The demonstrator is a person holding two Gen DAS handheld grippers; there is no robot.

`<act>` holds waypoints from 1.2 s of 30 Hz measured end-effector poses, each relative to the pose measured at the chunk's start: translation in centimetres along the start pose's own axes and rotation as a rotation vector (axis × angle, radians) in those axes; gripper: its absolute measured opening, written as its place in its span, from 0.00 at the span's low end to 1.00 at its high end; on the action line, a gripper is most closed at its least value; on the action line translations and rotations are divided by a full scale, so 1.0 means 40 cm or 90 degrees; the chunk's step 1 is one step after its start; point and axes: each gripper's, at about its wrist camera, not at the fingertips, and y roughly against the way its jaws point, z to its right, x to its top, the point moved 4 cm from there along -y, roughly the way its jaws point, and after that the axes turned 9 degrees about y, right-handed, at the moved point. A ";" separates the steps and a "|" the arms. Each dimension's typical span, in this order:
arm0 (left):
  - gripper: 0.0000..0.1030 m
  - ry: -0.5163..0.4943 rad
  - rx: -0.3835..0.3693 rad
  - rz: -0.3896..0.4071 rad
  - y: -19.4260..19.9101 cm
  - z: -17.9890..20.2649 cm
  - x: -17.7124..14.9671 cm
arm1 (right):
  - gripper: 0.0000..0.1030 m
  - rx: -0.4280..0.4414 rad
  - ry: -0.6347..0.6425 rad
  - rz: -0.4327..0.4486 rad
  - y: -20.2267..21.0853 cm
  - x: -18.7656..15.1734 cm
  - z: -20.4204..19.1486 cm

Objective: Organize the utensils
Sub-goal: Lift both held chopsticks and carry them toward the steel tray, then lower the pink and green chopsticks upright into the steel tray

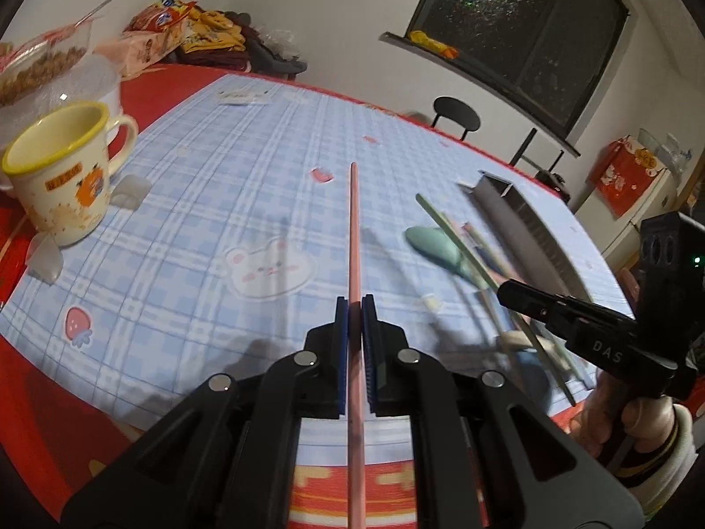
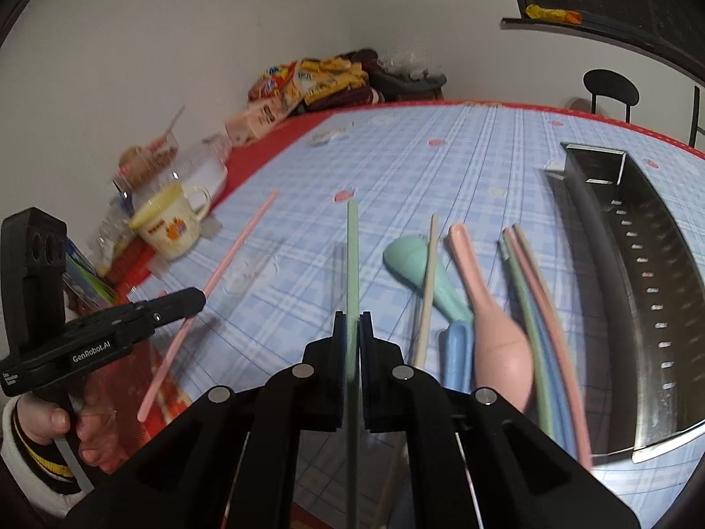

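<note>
Left claw (image 1: pixel 354 304): clenched on pink chopstick (image 1: pixel 354 229), clear of the table (image 1: pixel 211 176).
Right claw (image 2: pixel 352 322): clenched on green chopstick (image 2: pixel 352 255).
Metal tray (image 2: pixel 625 238): far right, likely destination.

The left claw (image 1: pixel 355 304) is clamped on a pink chopstick (image 1: pixel 354 229) above the blue checked counter (image 1: pixel 246 167). To its right, the right claw (image 1: pixel 506 288) pinches a green chopstick (image 1: pixel 449 231) over a green spoon (image 1: pixel 434 242).
</note>
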 end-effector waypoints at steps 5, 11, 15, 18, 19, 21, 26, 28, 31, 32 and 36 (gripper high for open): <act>0.10 -0.006 -0.039 -0.004 -0.006 0.099 0.012 | 0.06 0.003 -0.026 0.037 0.061 0.018 0.062; 0.10 -0.012 -0.080 -0.009 -0.058 0.255 0.037 | 0.06 -0.021 -0.067 0.074 0.134 0.034 0.214; 0.10 -0.009 -0.093 -0.006 -0.114 0.366 0.064 | 0.06 -0.050 -0.091 0.092 0.171 0.048 0.327; 0.10 0.012 -0.107 -0.019 -0.172 0.442 0.084 | 0.06 -0.069 -0.118 0.103 0.190 0.051 0.419; 0.10 0.020 -0.111 -0.024 -0.190 0.463 0.090 | 0.06 -0.071 -0.130 0.106 0.193 0.052 0.450; 0.10 0.033 -0.113 -0.028 -0.230 0.505 0.100 | 0.06 -0.069 -0.151 0.112 0.193 0.047 0.494; 0.10 0.082 -0.118 -0.054 -0.327 0.560 0.108 | 0.06 -0.032 -0.206 0.117 0.177 0.020 0.550; 0.10 0.098 -0.117 -0.068 -0.363 0.571 0.100 | 0.06 -0.024 -0.220 0.114 0.169 0.014 0.563; 0.10 0.111 -0.116 -0.079 -0.394 0.575 0.088 | 0.06 -0.026 -0.227 0.110 0.161 0.011 0.573; 0.10 0.117 -0.117 -0.084 -0.407 0.581 0.083 | 0.06 -0.029 -0.228 0.110 0.159 0.013 0.575; 0.10 0.139 -0.116 -0.093 -0.434 0.586 0.070 | 0.06 -0.039 -0.237 0.106 0.154 0.009 0.592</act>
